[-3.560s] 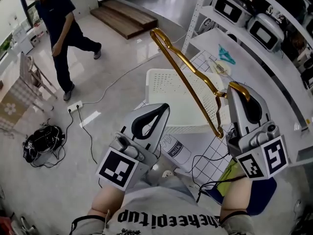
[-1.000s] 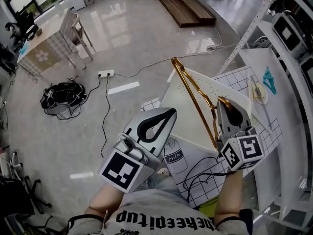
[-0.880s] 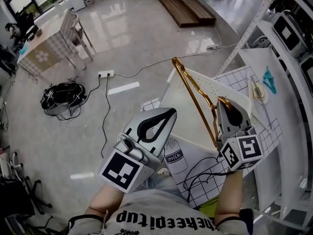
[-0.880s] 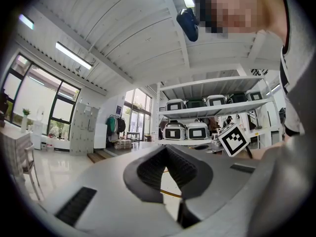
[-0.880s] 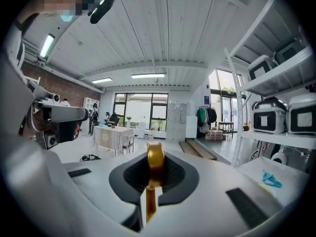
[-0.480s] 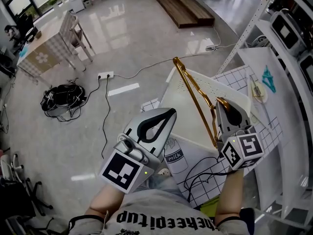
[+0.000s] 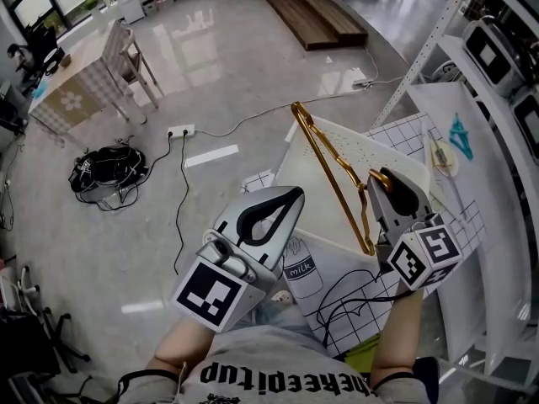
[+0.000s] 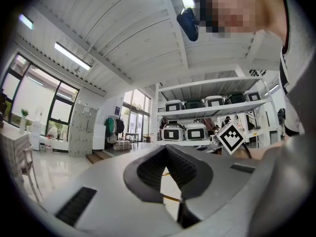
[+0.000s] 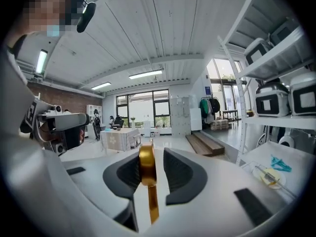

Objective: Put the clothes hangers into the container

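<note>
1. Left gripper [image 7: 290, 194]. In the left gripper view we find the two dark ribbed pads of the left gripper [image 8: 166, 153] pressed together at their tips. Nothing is between them. In the head view it sits low and left of the container, well apart from the hanger.

2. Right gripper [image 7: 387, 183]. In the right gripper view the jaws of the right gripper [image 9: 150, 158] are opening. The hook of the gold-coloured metal clothes hanger [image 9: 146, 168] stands between them, lying against one pad with a clear gap to the other.

3. Task item. In the head view the gold-coloured metal clothes hanger [image 7: 333, 175] runs slantwise from the right gripper's jaws towards the far corner of the white perforated plastic container [image 7: 389, 151]. It lies over the container's opening. We cannot tell whether it touches the container's wall.

4. Surroundings. The container stands on a white sheet printed with a black grid and a milk-bottle drawing [image 7: 303, 269]. White metal shelving [image 7: 476, 82] stands to the right. On the grey glossy floor lie a white power strip [image 7: 181, 130] and a black bundle of cable [image 7: 105, 167], both well apart from the container.
</note>
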A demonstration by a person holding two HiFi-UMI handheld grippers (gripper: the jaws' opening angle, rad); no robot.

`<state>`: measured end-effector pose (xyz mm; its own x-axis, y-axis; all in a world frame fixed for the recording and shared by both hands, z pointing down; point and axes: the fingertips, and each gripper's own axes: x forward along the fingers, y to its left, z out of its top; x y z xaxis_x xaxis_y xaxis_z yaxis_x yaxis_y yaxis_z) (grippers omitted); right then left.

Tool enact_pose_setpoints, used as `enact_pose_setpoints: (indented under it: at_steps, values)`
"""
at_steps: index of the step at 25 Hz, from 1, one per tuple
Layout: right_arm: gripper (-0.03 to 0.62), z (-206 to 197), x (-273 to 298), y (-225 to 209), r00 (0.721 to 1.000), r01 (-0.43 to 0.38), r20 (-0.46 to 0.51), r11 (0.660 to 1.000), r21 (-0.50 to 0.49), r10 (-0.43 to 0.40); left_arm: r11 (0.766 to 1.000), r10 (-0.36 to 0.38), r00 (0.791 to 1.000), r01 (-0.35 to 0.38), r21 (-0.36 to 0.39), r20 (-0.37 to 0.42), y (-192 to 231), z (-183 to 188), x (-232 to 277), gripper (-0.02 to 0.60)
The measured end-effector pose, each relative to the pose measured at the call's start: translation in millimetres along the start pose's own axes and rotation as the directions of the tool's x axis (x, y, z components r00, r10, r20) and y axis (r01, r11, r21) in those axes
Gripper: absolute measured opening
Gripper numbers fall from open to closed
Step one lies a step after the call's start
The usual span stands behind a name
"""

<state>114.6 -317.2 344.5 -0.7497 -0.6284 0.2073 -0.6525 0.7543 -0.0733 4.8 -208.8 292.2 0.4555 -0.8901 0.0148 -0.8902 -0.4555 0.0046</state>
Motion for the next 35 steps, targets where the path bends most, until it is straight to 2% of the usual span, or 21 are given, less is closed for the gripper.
enact_pose_setpoints:
  at_steps: [3, 13, 17, 20, 24, 28, 32, 35]
  values:
    - [0.149, -6, -1, -1, 1.0, -0.01, -0.029, 1.0, 0.012, 0.011, 1.0, 0.0, 1.0, 0.0, 0.001, 0.002, -1, 0, -1, 0.02]
    - [0.189, -29, -1, 3, 0.992, -0.076, -0.102, 0.996, 0.037, 0.079, 1.0, -0.003, 1.0, 0.003, 0.0, 0.003, -2, -2, 1, 0.02]
    - [0.188, -26, -3, 8, 0.991, -0.099, -0.092, 0.995, 0.034, 0.102, 1.0, -0.004, 1.0, 0.004, -0.002, 0.0, -1, -2, 2, 0.02]
    - [0.19, -16, -6, 10, 0.992, -0.119, -0.044, 0.991, 0.06, 0.122, 1.0, -0.007, 1.0, 0.007, -0.003, 0.0, -2, -2, 3, 0.02]
    - [0.19, -5, -9, 9, 0.994, -0.108, -0.015, 0.993, 0.054, 0.109, 1.0, -0.014, 1.0, 0.014, -0.005, 0.001, -2, -3, 3, 0.02]
    - [0.137, -1, -13, 8, 0.996, -0.085, 0.0, 0.995, 0.048, 0.085, 1.0, -0.024, 1.0, 0.024, -0.006, 0.003, -2, -2, 4, 0.02]
    - [0.052, 3, -19, 2, 0.999, -0.033, 0.03, 0.998, 0.052, 0.031, 0.999, -0.042, 0.999, 0.042, -0.008, 0.007, -3, -1, 7, 0.02]
    - [0.022, 8, -24, 3, 0.999, -0.009, 0.037, 0.999, 0.044, 0.008, 0.998, -0.059, 0.998, 0.059, -0.011, 0.013, -4, 0, 8, 0.02]
